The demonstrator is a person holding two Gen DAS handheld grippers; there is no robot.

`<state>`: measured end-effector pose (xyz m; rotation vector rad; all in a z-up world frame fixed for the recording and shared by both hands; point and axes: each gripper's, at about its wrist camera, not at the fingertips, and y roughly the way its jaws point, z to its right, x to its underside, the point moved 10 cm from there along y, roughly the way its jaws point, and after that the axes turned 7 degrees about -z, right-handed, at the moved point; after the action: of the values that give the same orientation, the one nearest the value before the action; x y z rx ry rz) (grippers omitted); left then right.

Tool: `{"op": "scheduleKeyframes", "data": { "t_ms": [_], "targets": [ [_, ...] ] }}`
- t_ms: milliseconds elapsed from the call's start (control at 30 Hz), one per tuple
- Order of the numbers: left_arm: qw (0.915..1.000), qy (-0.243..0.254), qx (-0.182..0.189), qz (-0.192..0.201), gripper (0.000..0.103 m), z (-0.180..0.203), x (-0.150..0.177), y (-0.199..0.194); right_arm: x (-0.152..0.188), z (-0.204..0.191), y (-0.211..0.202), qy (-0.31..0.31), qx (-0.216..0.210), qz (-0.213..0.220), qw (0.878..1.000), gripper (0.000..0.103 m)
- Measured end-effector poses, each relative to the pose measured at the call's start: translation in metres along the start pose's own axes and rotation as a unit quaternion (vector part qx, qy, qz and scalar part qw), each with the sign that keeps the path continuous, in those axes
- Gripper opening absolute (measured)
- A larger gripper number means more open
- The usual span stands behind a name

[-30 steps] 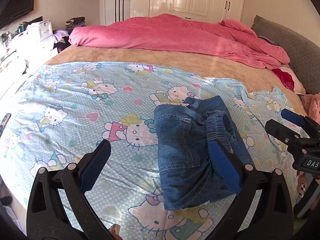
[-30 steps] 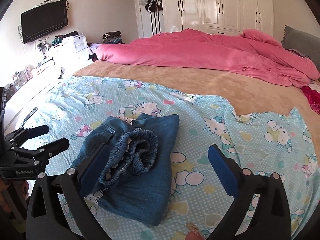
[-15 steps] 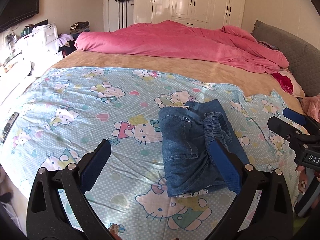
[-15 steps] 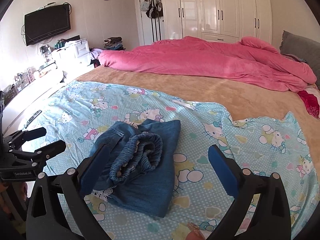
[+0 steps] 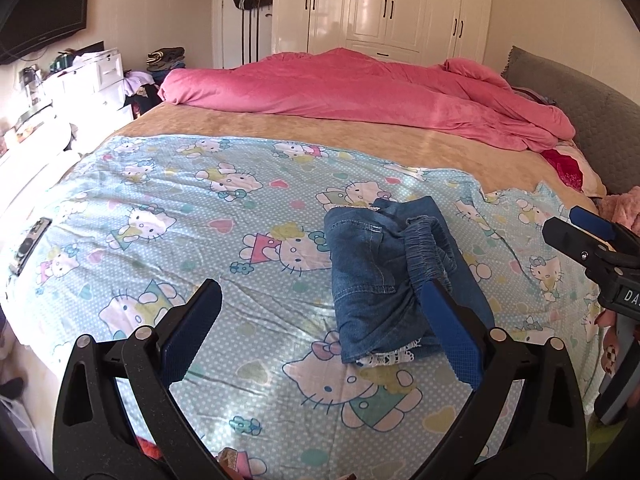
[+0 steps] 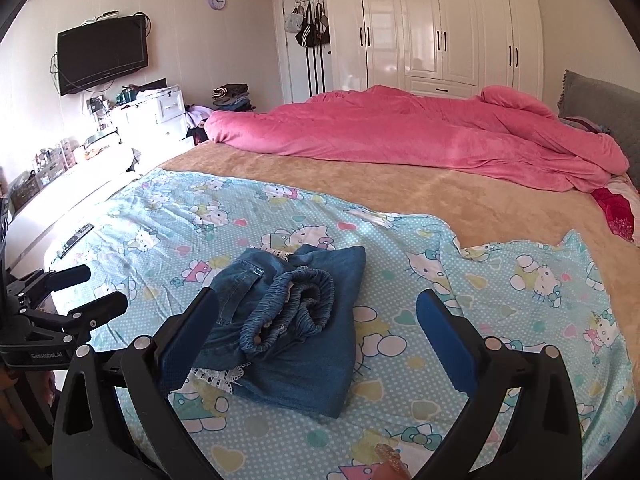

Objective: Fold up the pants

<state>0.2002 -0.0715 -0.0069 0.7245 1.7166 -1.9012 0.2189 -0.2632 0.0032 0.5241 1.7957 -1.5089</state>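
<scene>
On the bed, folded jeans sit on the cartoon cat sheet, nothing piled on them.
Pink blanket is bunched at the far side, wardrobe and TV behind. Left gripper and right gripper both hang wide open above the sheet, holding nothing, jeans just ahead.

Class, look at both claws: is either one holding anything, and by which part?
Nothing is held. The left claw and right claw are open above the folded jeans.

The bed carries a pink duvet, cartoon sheet and folded pants.
</scene>
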Motion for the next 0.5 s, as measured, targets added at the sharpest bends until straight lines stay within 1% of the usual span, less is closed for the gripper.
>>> {"op": "scheduleKeyframes", "data": {
  "t_ms": [267, 500],
  "targets": [
    [1.0000, 0.002, -0.001, -0.001, 0.094, 0.000, 0.016, -0.014, 0.013, 0.002, -0.016, 0.003, 0.005, 0.004, 1.000, 0.099],
    [1.0000, 0.001, -0.003, -0.008, 0.094, 0.000, 0.034, -0.019, 0.031, 0.007, -0.024, 0.008, 0.011, -0.001, 1.000, 0.099]
  ]
}}
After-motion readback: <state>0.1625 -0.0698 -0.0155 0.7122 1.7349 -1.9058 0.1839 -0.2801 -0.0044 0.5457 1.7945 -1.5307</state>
